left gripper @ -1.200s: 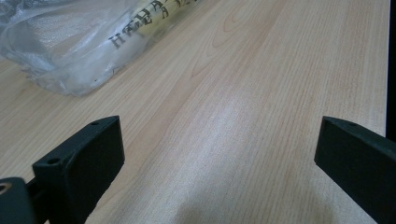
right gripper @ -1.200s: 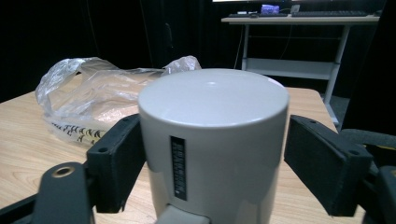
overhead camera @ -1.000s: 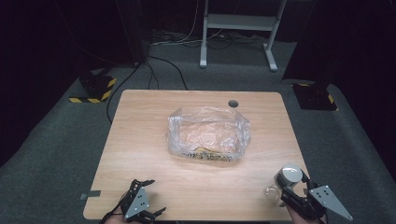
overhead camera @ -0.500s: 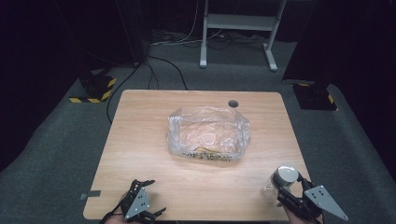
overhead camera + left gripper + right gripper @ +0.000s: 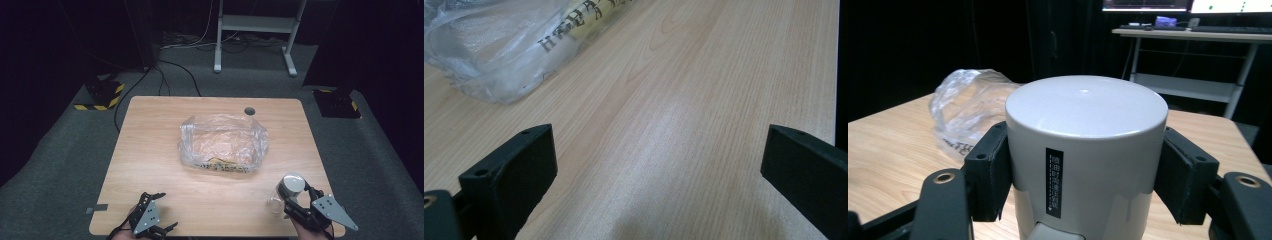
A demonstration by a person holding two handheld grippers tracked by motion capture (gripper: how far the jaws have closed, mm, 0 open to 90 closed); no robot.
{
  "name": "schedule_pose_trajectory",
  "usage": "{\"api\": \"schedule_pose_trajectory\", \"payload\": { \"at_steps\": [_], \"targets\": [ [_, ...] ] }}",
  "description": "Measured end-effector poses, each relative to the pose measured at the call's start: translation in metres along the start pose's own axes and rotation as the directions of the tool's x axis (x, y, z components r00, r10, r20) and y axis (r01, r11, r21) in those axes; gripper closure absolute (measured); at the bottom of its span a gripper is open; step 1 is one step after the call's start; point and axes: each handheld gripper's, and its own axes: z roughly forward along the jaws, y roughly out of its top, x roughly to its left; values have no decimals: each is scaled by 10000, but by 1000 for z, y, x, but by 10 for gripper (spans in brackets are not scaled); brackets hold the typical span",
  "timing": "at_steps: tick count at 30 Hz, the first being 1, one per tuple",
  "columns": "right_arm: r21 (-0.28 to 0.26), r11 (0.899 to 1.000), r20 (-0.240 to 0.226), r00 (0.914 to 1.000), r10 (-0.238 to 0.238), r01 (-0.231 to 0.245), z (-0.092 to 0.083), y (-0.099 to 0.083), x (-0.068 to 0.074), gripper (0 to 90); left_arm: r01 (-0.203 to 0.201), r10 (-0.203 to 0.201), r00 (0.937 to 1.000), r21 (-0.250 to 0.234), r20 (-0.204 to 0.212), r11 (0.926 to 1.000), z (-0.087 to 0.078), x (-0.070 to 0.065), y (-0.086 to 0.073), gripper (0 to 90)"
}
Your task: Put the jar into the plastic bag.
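A light wooden table (image 5: 150, 150) with a small round hole (image 5: 249, 111) near its far edge takes up the middle of the high view, standing on grey carpet in a dark room. At the centre of the frame lies a crumpled clear plastic bag (image 5: 222, 143) with a printed strip along its near edge; the same bag sits in the upper left of the left gripper view (image 5: 499, 40) and at middle left of the right gripper view (image 5: 965, 102).

At the lower right of the high view, the right gripper (image 5: 292, 197) holds a grey cylindrical bottle with a smooth rounded cap (image 5: 291, 184), whose clear lower part reaches toward the tabletop close to the near right corner, well apart from the bag. In the right gripper view the bottle (image 5: 1087, 150) is at the centre of the frame, a narrow black label with small print running down its side, and both black jaws press against its sides.

At the lower left of the high view, the left gripper (image 5: 147, 220) sits over the table's near edge. In its own view the two black jaws stand wide apart at the frame's lower corners, with bare wood between them.
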Motion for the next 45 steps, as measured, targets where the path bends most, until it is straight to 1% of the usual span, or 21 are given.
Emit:
{"api": "schedule_pose_trajectory", "payload": {
  "at_steps": [3, 4, 6, 7, 9, 10, 11, 15, 19, 26, 30, 36, 40, 45],
  "targets": [
    [-2, 10000, -238, 9997, -86, 86, 6, 2, 8, 327, -66, 66, 10000, 38, 30, 10000, 0, 0, 0, 19],
    [-2, 10000, -238, 9997, -86, 86, 6, 2, 8, 327, -66, 66, 10000, 38, 30, 10000, 0, 0, 0, 19],
    [-11, 9999, -399, 9991, -162, 162, 10, 4, 15, 327, -48, 48, 10000, 30, 47, 10000, 0, 0, 0, 19],
    [-16, 9997, -569, 9981, -244, 243, 13, 6, 21, 327, -33, 33, 10000, 9, 59, 10000, 0, 0, 0, 19],
    [-22, 9995, -726, 9969, -303, 302, 17, 7, 26, 327, -3, 4, 10000, -44, 93, 10000, 0, 0, 0, 19],
    [-22, 9995, -726, 9969, -303, 302, 17, 7, 26, 327, -3, 4, 10000, -44, 93, 10000, 0, 0, 0, 19],
    [-46, 9994, -930, 9951, -343, 340, 21, 8, 33, 327, 34, -33, 9999, -66, 109, 10000, -1, 1, 0, 19],
    [-43, 9990, -1284, 9907, -443, 442, 29, 10, 45, 328, 73, -71, 9999, -126, 138, 9999, -1, 1, -1, 19],
    [-88, 9990, -1556, 9868, -451, 443, 37, 13, 56, 328, 68, -66, 9998, -160, 166, 9998, -2, 1, -1, 19],
    [-493, 9979, -1927, 9799, -508, 420, 49, 26, 72, 328, 93, -89, 9998, -240, 177, 9997, -2, 1, -1, 19],
    [-560, 9967, -2054, 9762, -691, 587, 56, 33, 78, 328, 68, -61, 9996, -300, 261, 9995, -3, 2, -1, 19],
    [-647, 9952, -2139, 9731, -858, 735, 62, 42, 82, 328, 11, -2, 9996, -288, 287, 9996, -3, 2, -1, 19],
    [-667, 9952, -2218, 9713, -853, 722, 67, 45, 82, 327, 40, -32, 9996, -292, 297, 9996, -3, 2, -1, 19],
    [-699, 9957, -2248, 9716, -746, 603, 74, 48, 82, 328, 68, -59, 9995, -325, 303, 9994, -3, 2, -2, 19]
  ]
}}
